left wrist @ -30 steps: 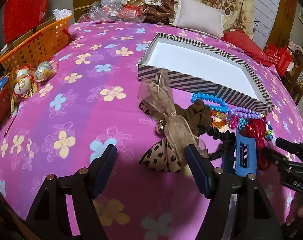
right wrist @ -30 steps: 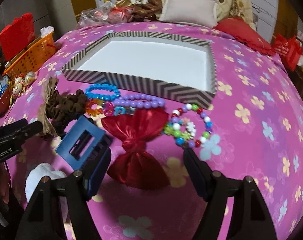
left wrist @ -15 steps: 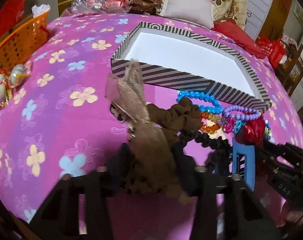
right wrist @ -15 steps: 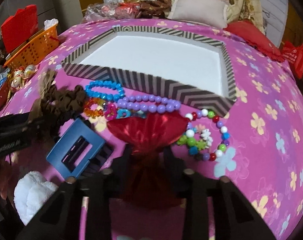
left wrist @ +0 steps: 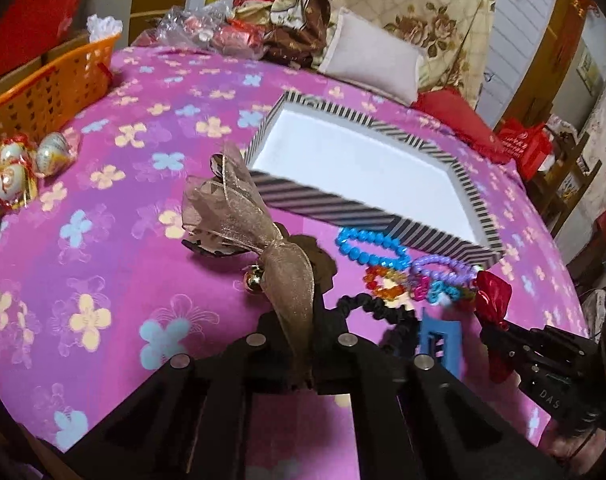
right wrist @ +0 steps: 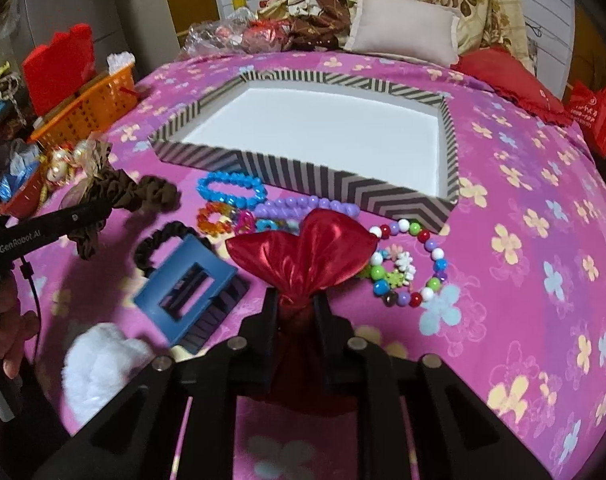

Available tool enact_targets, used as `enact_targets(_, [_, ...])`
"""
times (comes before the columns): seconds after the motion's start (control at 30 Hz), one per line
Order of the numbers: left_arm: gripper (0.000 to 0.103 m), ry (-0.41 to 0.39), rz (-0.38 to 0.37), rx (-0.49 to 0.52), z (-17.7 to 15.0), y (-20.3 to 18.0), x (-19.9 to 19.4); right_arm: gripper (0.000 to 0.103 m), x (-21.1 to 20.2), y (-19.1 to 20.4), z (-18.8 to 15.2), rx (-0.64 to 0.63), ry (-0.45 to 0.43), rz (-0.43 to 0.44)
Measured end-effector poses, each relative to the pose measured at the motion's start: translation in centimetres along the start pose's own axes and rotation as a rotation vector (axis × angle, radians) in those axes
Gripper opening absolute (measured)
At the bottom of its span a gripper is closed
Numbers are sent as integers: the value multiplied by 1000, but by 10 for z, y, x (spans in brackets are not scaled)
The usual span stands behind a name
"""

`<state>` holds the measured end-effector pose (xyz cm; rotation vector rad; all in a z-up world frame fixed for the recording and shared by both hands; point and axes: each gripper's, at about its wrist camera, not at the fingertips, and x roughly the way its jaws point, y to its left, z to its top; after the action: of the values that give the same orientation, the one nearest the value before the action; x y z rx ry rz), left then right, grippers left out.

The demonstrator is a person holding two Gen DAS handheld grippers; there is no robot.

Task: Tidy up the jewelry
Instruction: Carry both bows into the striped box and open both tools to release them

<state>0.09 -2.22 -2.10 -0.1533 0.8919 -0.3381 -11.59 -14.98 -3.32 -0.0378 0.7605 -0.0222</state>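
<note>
I pinch tan bow [left wrist: 263, 240] left gripper [left wrist: 299, 344], red bow [right wrist: 303, 252] right gripper [right wrist: 295, 308], lifting both toward striped box [right wrist: 303, 176] just ahead.

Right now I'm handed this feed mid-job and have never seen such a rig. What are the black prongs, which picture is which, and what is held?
No robot arm here: a person holds a two-finger tool in each hand, each with a fisheye camera looking along its fingers. The left view shows the left tool shut on a tan ribbon bow. The right view shows the right tool shut on a red satin bow. On the pink flowered bedspread lie bead bracelets, a blue hair claw, scrunchies and an empty striped box.
</note>
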Motion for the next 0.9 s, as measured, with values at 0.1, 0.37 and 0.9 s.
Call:
enact_targets(0.1, [0, -23, 7, 19, 4, -4, -11, 16, -15, 0, 3, 8, -29, 25])
enact_targets(0.37, [0, -81, 25, 79, 32, -23, -26, 16, -30, 0, 30, 32, -78, 76])
enact_targets(0.9, [0, -44, 112, 103, 148, -39, 76, 16, 68, -10, 182, 122, -72, 90])
